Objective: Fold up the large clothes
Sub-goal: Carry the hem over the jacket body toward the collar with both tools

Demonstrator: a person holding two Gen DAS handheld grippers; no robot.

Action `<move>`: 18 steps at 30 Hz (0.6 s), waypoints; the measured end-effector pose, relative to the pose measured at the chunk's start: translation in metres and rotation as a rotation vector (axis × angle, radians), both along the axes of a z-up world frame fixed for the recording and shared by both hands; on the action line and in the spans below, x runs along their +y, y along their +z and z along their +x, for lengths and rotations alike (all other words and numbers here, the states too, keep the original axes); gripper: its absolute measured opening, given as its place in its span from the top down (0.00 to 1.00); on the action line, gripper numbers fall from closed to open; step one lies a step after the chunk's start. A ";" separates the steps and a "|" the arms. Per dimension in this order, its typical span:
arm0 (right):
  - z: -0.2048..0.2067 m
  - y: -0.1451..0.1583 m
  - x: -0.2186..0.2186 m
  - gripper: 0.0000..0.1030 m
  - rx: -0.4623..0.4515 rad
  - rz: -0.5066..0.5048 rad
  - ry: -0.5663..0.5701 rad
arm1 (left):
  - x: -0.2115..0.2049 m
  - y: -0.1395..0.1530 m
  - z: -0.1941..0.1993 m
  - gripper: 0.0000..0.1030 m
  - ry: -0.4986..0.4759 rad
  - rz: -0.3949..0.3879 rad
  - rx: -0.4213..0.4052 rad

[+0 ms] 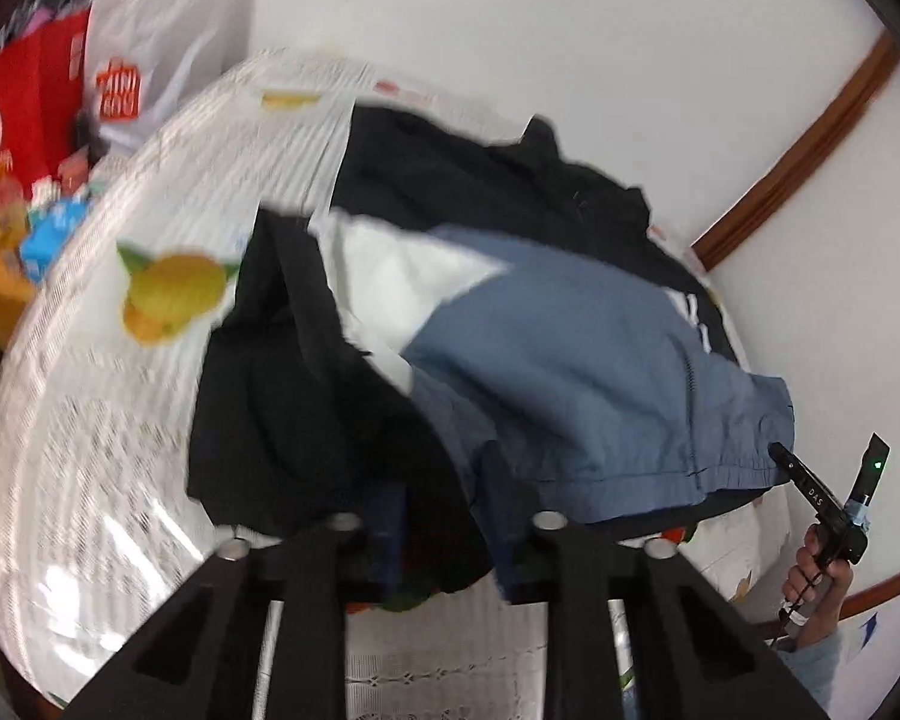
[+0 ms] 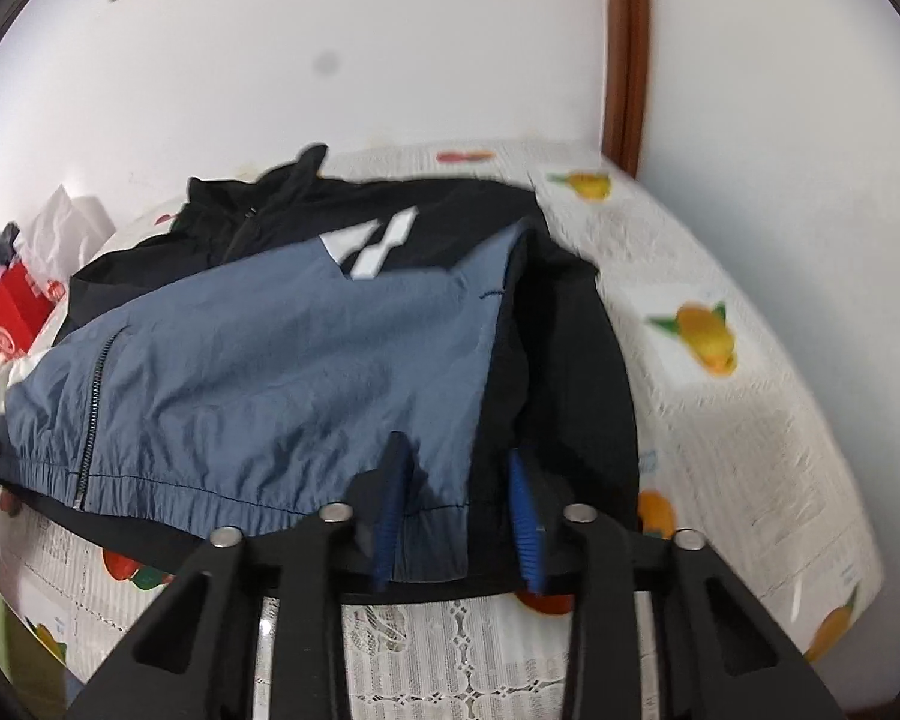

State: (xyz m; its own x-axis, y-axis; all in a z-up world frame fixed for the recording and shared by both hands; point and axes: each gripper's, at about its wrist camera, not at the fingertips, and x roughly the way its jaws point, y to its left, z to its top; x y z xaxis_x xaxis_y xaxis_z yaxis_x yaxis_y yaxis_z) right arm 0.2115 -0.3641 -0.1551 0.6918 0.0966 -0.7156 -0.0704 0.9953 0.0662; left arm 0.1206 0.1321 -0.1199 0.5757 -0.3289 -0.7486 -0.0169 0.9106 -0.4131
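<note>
Both tongs grip the jacket hem at the bottom of their frames: left gripper nearly closed on dark and blue cloth, right gripper pinching the blue corner. Sleeves look folded in over the fruit-print tablecloth; the fold toward the collar seems left.

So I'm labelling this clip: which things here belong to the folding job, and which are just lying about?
Job:
- jacket, blue and black, on the table
- left gripper
- right gripper
- table with fruit-print cloth

Lying about:
- red bag
- white plastic bag
- small boxes
</note>
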 end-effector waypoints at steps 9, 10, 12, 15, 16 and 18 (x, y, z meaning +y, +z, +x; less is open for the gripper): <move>0.011 0.046 0.003 0.92 -0.112 0.057 0.022 | 0.003 0.043 0.021 0.89 0.002 0.034 -0.132; 0.016 0.051 0.001 0.92 -0.122 0.077 0.017 | 0.003 0.046 0.026 0.89 0.006 0.039 -0.143; 0.024 0.059 0.001 0.92 -0.132 0.101 0.011 | 0.005 0.051 0.039 0.89 0.012 0.040 -0.156; 0.039 0.069 0.001 0.92 -0.147 0.126 0.003 | 0.005 0.056 0.059 0.89 0.018 0.052 -0.175; 0.046 0.072 0.002 0.92 -0.151 0.132 0.003 | 0.004 0.056 0.067 0.89 0.019 0.058 -0.176; 0.058 0.075 0.002 0.92 -0.155 0.143 -0.005 | 0.004 0.057 0.079 0.89 0.018 0.059 -0.180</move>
State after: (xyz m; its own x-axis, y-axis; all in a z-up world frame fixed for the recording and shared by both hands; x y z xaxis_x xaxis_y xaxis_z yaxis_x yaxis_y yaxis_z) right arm 0.2698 -0.3622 -0.0801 0.7934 0.1855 -0.5798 -0.0855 0.9769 0.1956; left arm 0.1999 0.1359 -0.0627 0.7072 -0.2759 -0.6510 0.0356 0.9334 -0.3570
